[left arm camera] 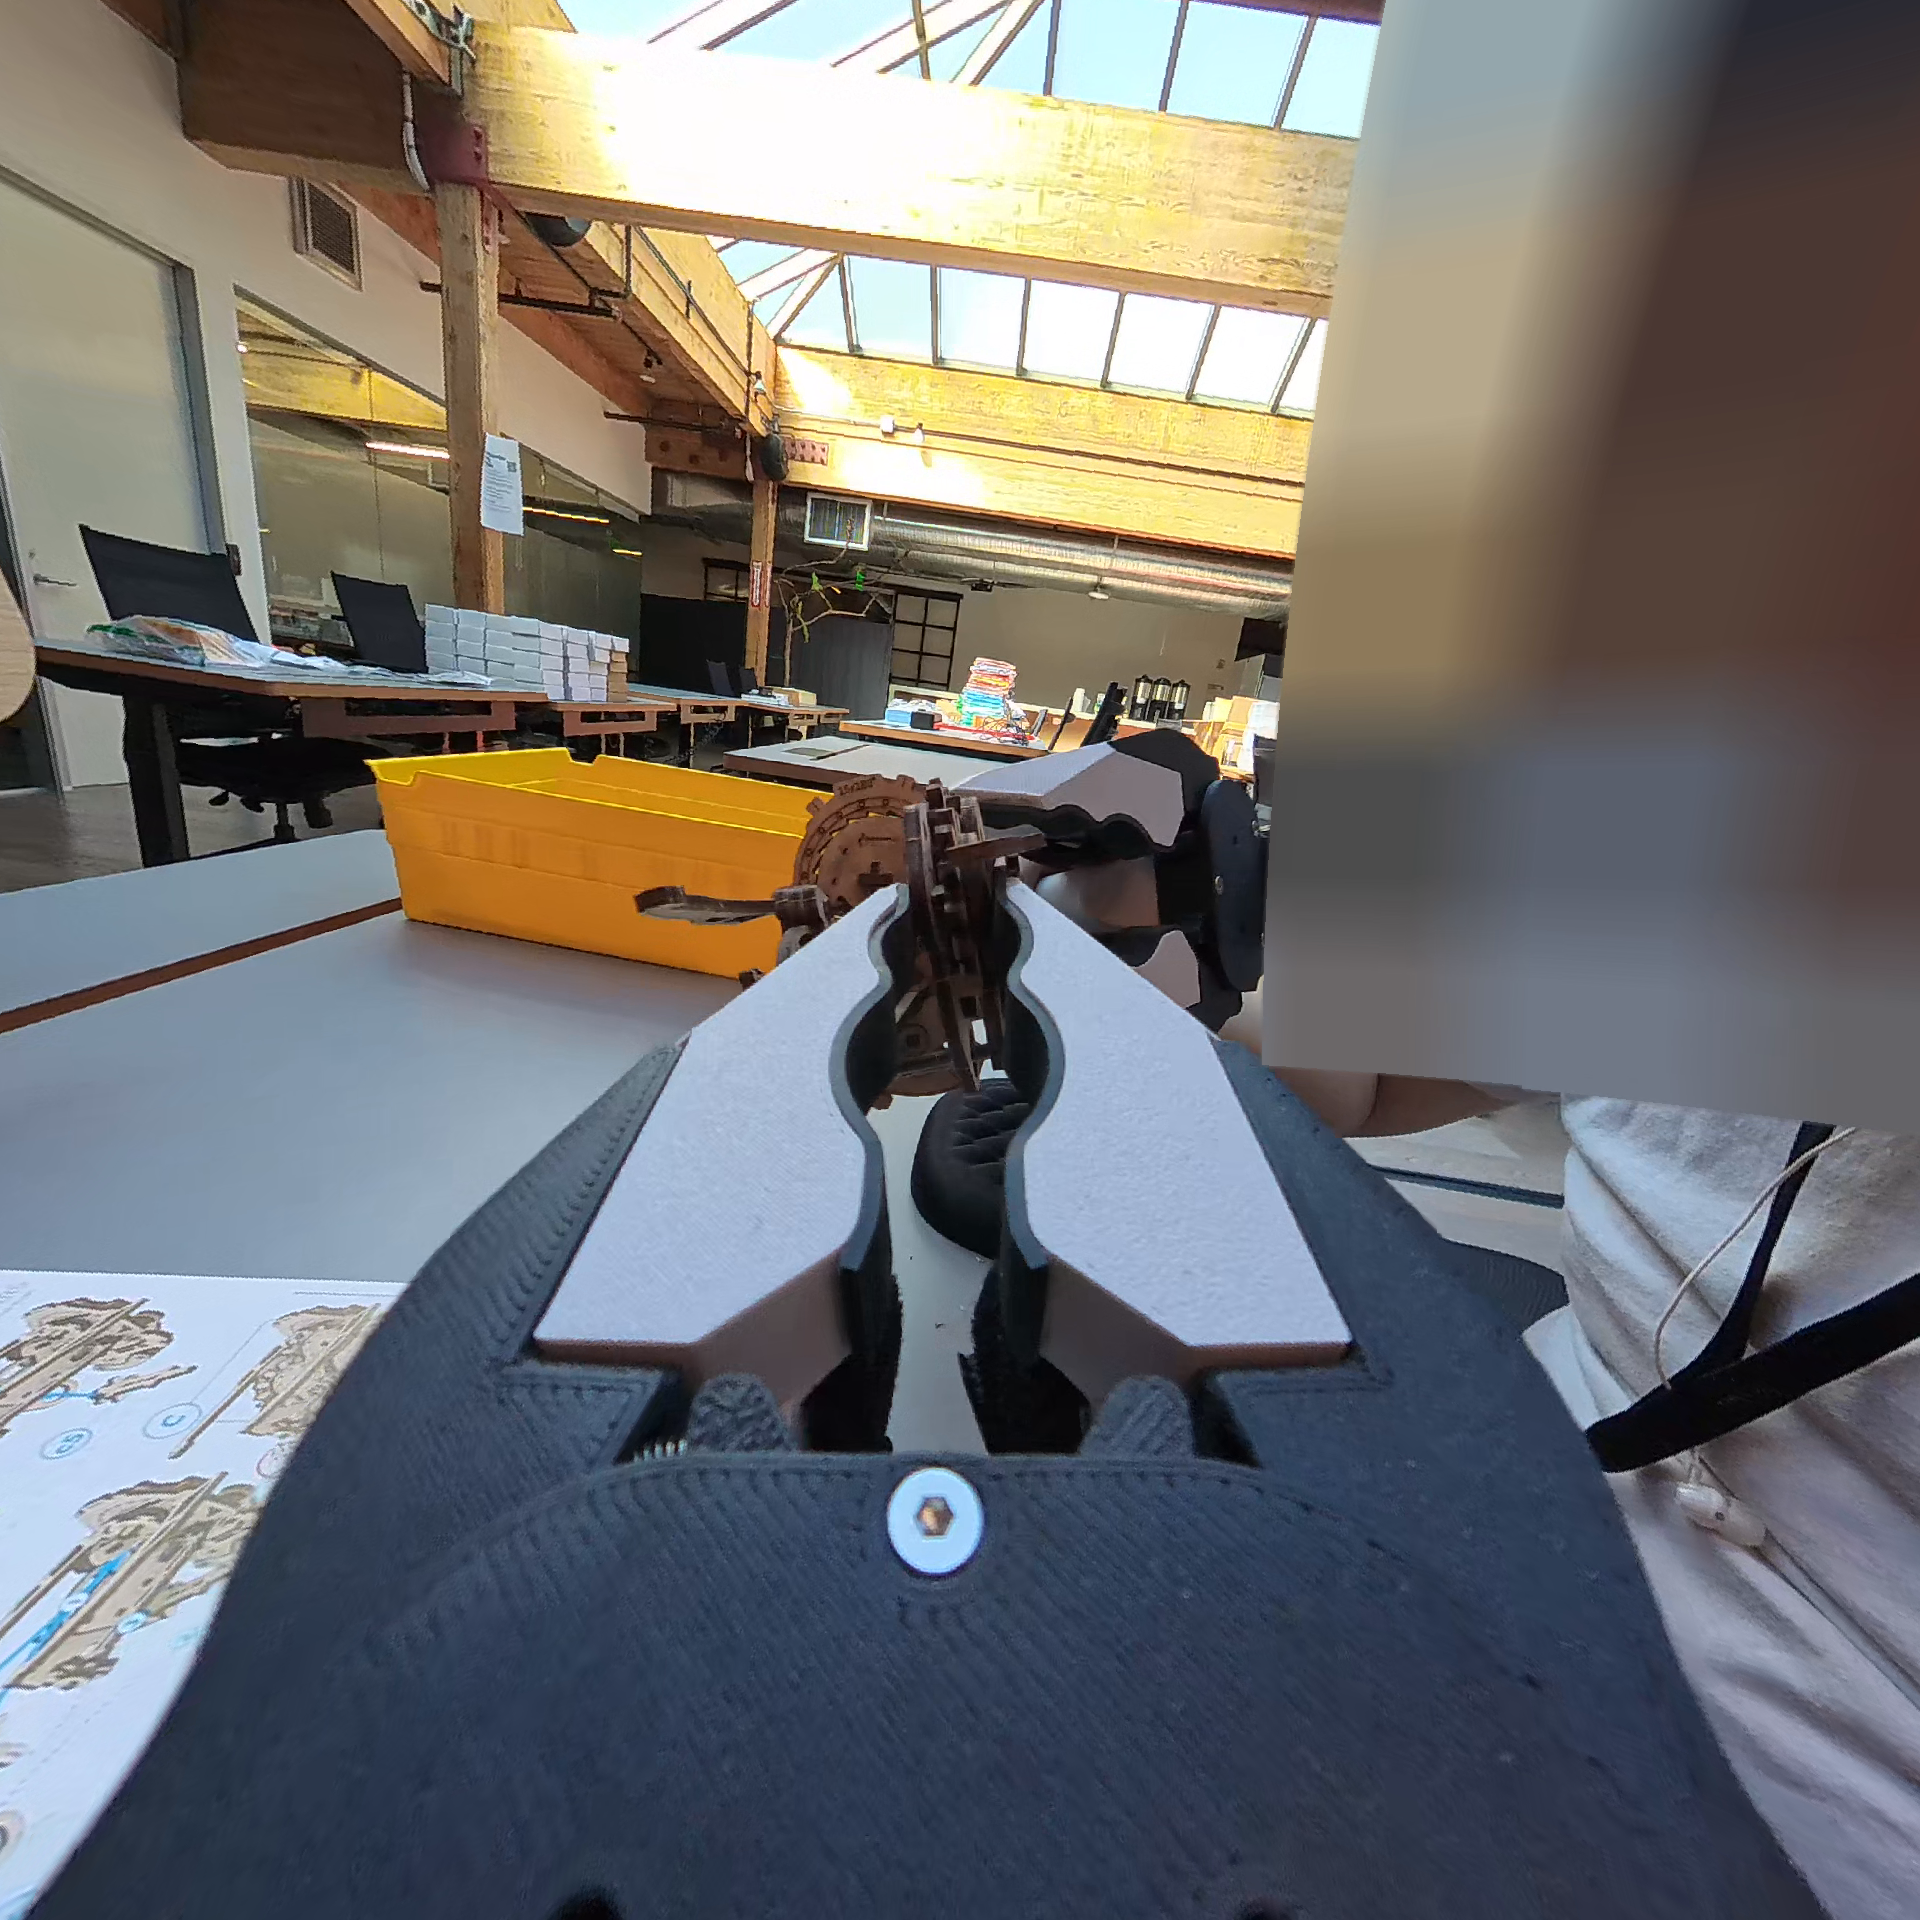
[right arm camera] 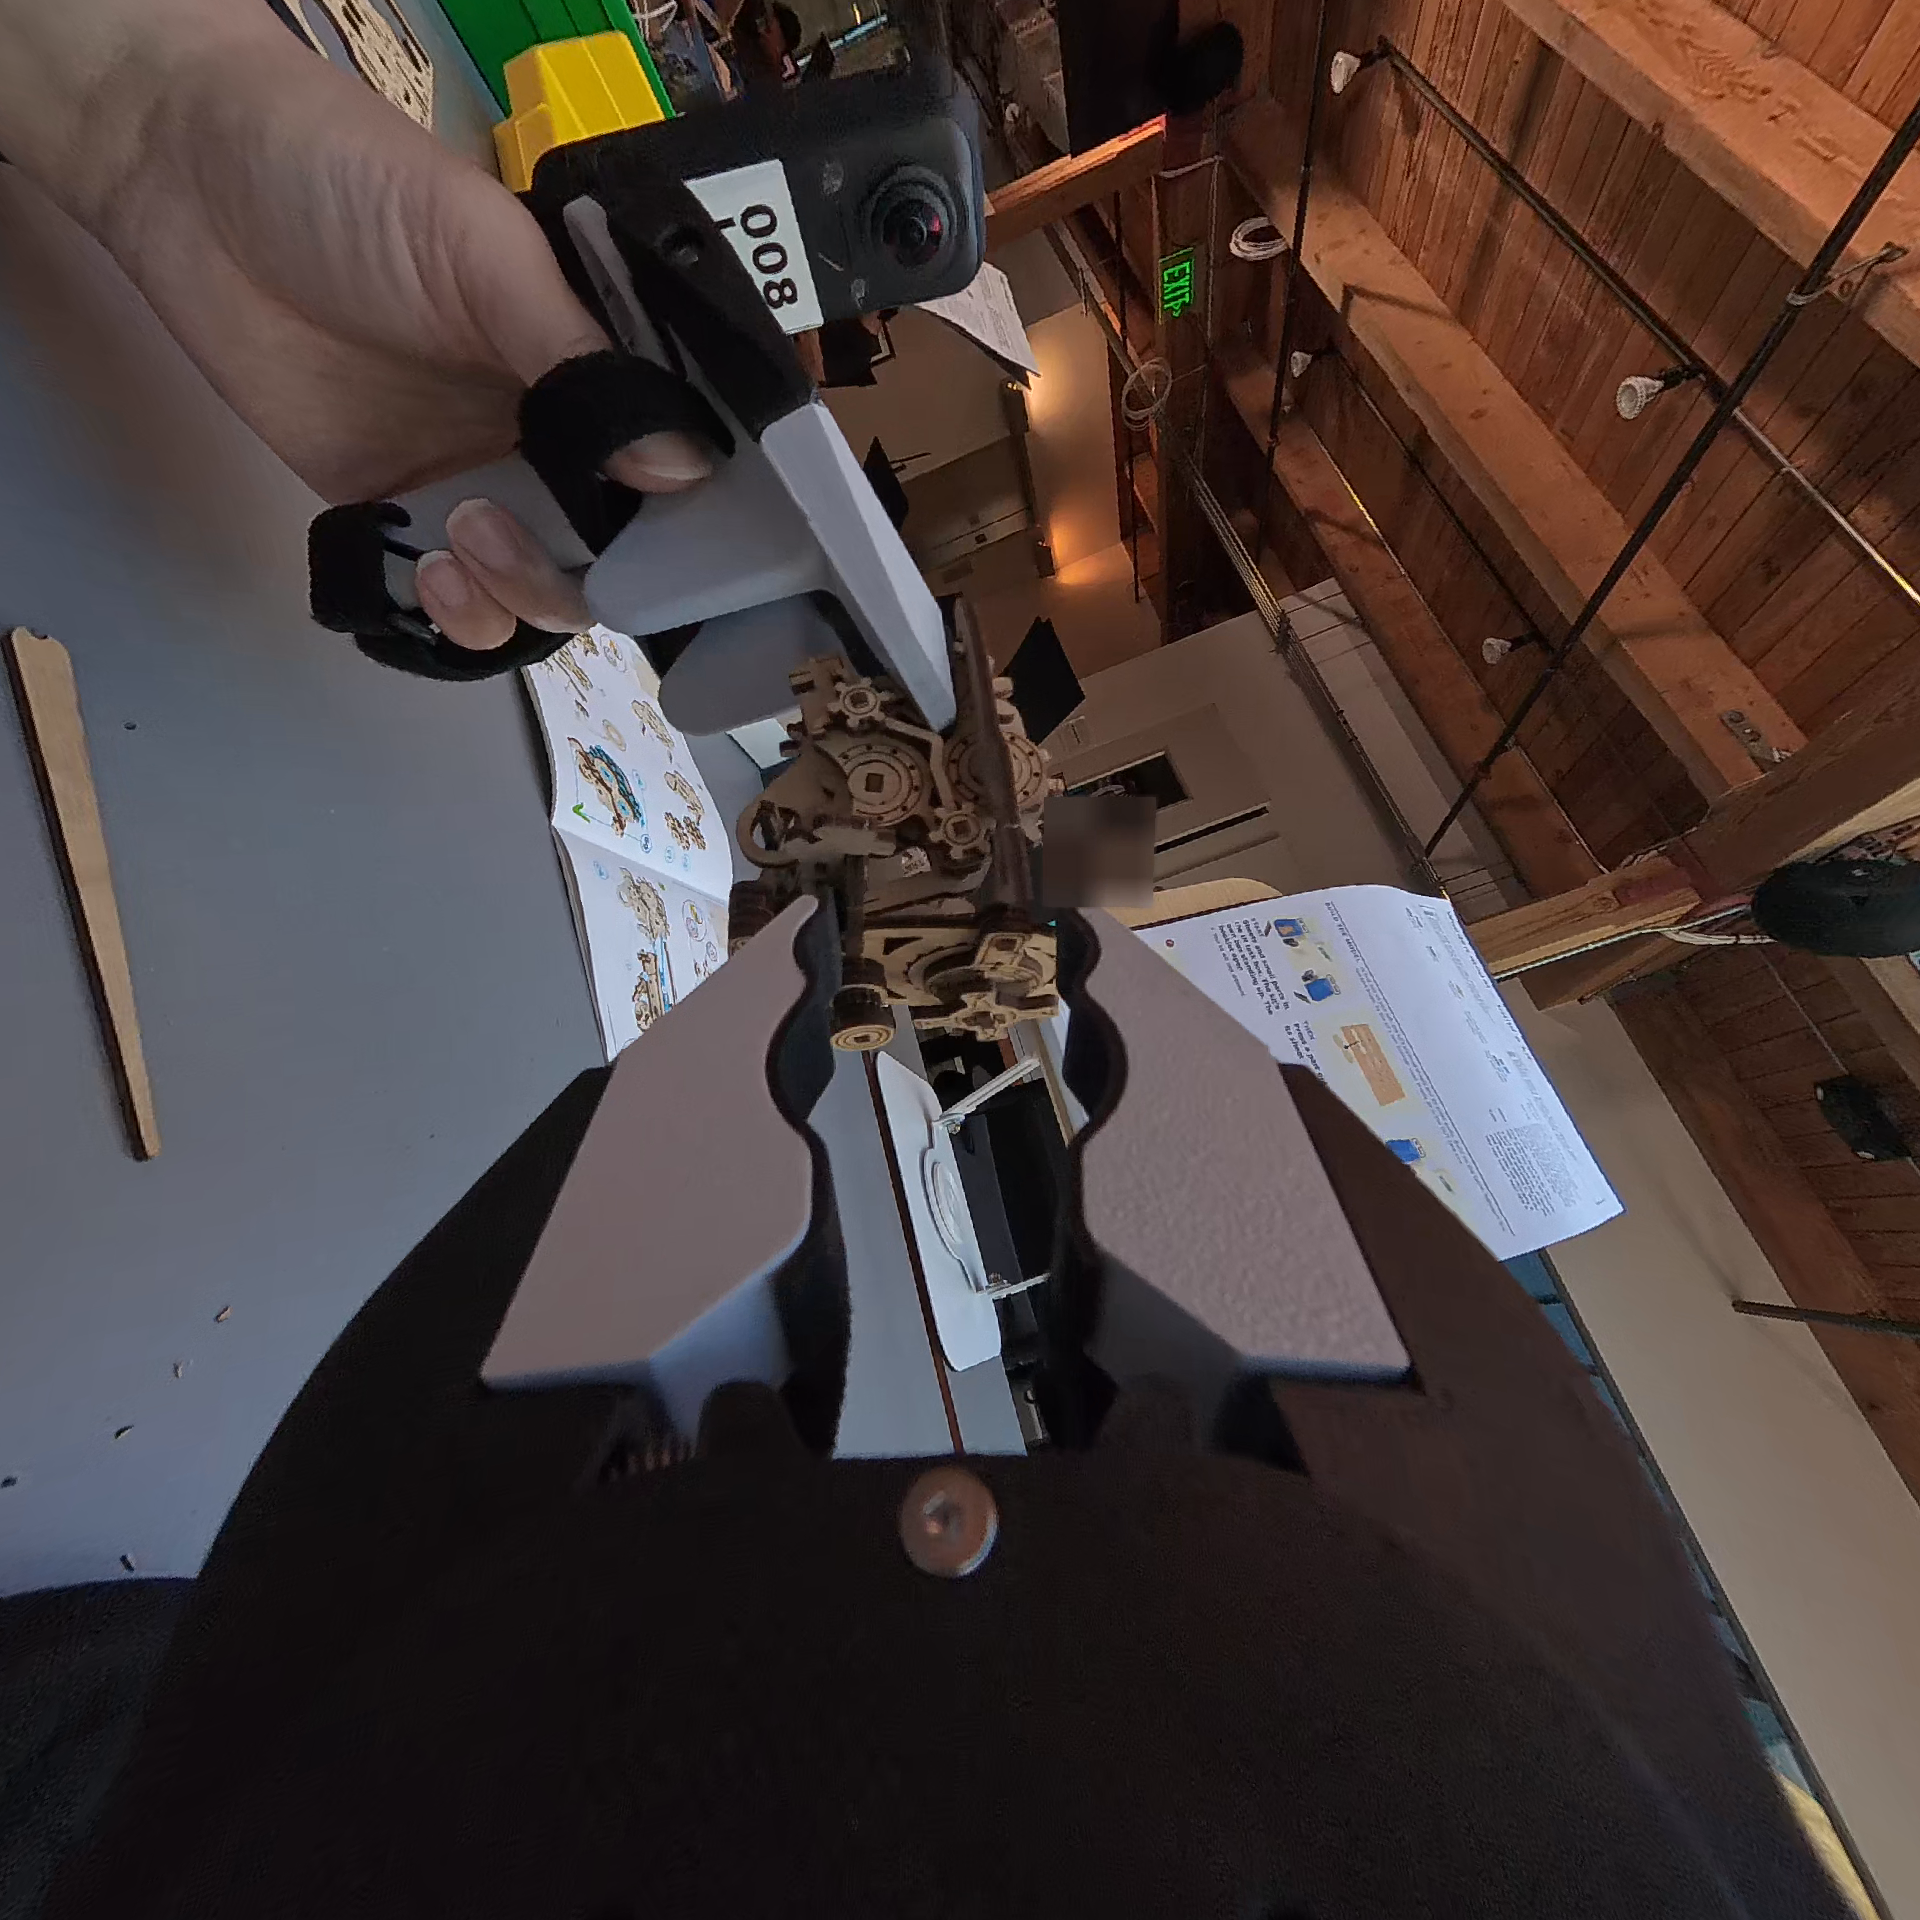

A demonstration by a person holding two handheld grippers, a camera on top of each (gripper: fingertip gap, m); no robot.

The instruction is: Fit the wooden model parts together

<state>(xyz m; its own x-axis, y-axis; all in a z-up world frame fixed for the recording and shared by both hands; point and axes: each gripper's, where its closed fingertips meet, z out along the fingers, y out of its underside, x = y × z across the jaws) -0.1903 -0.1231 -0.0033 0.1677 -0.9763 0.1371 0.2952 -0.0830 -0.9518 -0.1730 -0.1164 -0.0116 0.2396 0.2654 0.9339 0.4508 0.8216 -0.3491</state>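
A wooden gear model (left arm camera: 940, 966) is held up above the grey table (left arm camera: 312, 1060) between both grippers. My left gripper (left arm camera: 948, 906) is shut on its near side, and a thin wooden lever (left arm camera: 707, 904) sticks out to the left. My right gripper (left arm camera: 1031, 847) comes in from the right and grips the same model. In the right wrist view my right gripper (right arm camera: 940, 940) is shut on the model's (right arm camera: 894, 790) lower part. My left gripper (right arm camera: 831, 712), held by a hand, clamps its upper part.
A yellow bin (left arm camera: 582, 831) stands on the table behind the model. An open instruction booklet (left arm camera: 114, 1455) lies at the near left; it also shows in the right wrist view (right arm camera: 634, 831). A loose wooden strip (right arm camera: 83, 883) and a printed sheet (right arm camera: 1403, 1070) lie on the table. The person's torso (left arm camera: 1745, 1507) is close on the right. Less than 4 cm separates the two grippers' tips.
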